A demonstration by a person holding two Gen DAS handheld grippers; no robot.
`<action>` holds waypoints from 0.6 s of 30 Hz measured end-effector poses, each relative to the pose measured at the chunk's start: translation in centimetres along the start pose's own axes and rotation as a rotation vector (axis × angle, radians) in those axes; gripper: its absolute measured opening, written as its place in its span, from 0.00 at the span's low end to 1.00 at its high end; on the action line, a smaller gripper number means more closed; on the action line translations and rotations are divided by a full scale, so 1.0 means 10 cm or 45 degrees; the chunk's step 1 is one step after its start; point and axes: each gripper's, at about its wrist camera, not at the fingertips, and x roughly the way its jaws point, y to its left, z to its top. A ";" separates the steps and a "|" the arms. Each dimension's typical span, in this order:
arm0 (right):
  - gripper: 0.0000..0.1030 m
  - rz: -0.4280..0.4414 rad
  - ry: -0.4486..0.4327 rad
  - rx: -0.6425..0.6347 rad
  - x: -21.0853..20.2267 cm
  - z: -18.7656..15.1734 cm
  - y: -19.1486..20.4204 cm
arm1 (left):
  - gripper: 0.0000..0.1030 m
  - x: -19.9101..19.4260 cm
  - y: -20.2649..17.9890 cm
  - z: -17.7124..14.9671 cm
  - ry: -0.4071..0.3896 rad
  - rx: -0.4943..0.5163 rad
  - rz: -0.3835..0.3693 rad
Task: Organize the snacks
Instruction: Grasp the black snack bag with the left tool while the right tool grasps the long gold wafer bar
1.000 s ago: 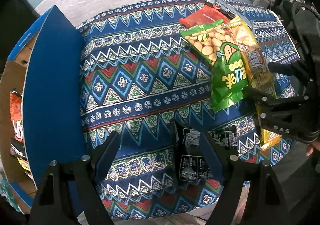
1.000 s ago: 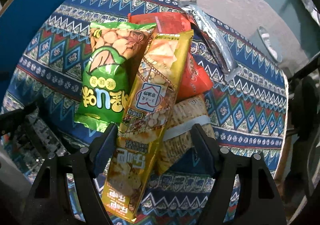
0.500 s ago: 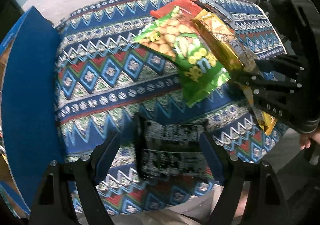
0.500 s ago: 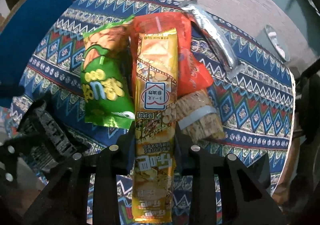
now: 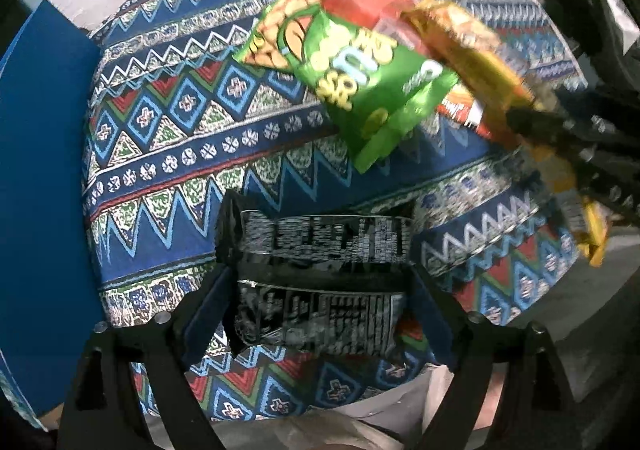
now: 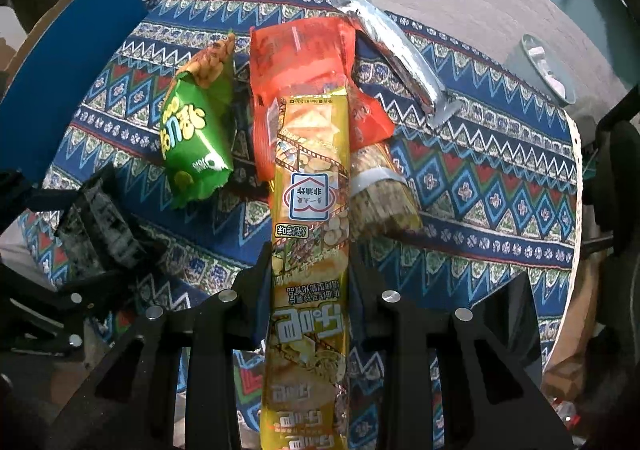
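On a patterned tabletop (image 6: 500,186), the right tool (image 6: 308,270) is clamped tight on a long yellow snack pack (image 6: 310,210) just beside the green bag (image 6: 192,138). Nearer the edge from that bag, the left tool (image 5: 320,314) straddles a black packet (image 5: 320,282), jaws widening.

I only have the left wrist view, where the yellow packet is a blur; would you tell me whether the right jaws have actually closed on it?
Observer: Yes. The right gripper is shut on the yellow packet, with its jaws pinching both long edges.
Operator: Thank you. Is anything hidden beside that packet?
Observer: A tan cracker pack with a pale band lies on the tablecloth, right of the yellow packet in the right wrist view.
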 end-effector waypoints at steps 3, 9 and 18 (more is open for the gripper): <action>0.29 0.000 0.004 0.006 0.02 0.00 -0.01 | 0.86 0.09 -0.10 0.01 -0.007 0.045 0.056; 0.29 -0.002 0.010 0.004 0.06 0.01 0.00 | 0.80 0.17 -0.22 0.05 -0.049 0.109 0.106; 0.29 -0.008 -0.010 0.004 0.04 0.04 -0.01 | 0.51 0.01 -0.09 0.10 -0.115 0.133 0.156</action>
